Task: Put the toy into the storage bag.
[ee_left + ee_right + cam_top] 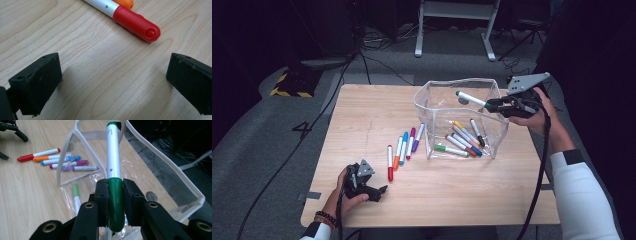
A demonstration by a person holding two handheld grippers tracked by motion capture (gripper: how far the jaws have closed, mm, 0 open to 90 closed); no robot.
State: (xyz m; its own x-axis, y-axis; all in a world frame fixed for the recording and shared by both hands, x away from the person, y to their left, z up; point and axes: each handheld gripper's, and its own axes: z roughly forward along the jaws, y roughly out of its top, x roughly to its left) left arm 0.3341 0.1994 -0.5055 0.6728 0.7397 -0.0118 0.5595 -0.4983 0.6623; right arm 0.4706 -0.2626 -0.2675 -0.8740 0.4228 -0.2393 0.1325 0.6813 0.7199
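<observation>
Right gripper [492,104] clenched on green marker [113,160], held by the cap, barrel jutting straight ahead above clear pouch [486,86]. Left gripper [379,192] released, parked on table [362,115], red marker [135,22] lying just ahead.

A dark "4" [302,129] stands on the grey floor, left of the wooden table [362,115]; nothing else reads.

Your sleeves are white with black cuffs; beaded bracelets sit at your left wrist; your left gripper [383,190] and right gripper [490,104] are black, each topped by a grey three-cornered plate, trailing black cables; brass-ringed screw holes dot the right one.
</observation>
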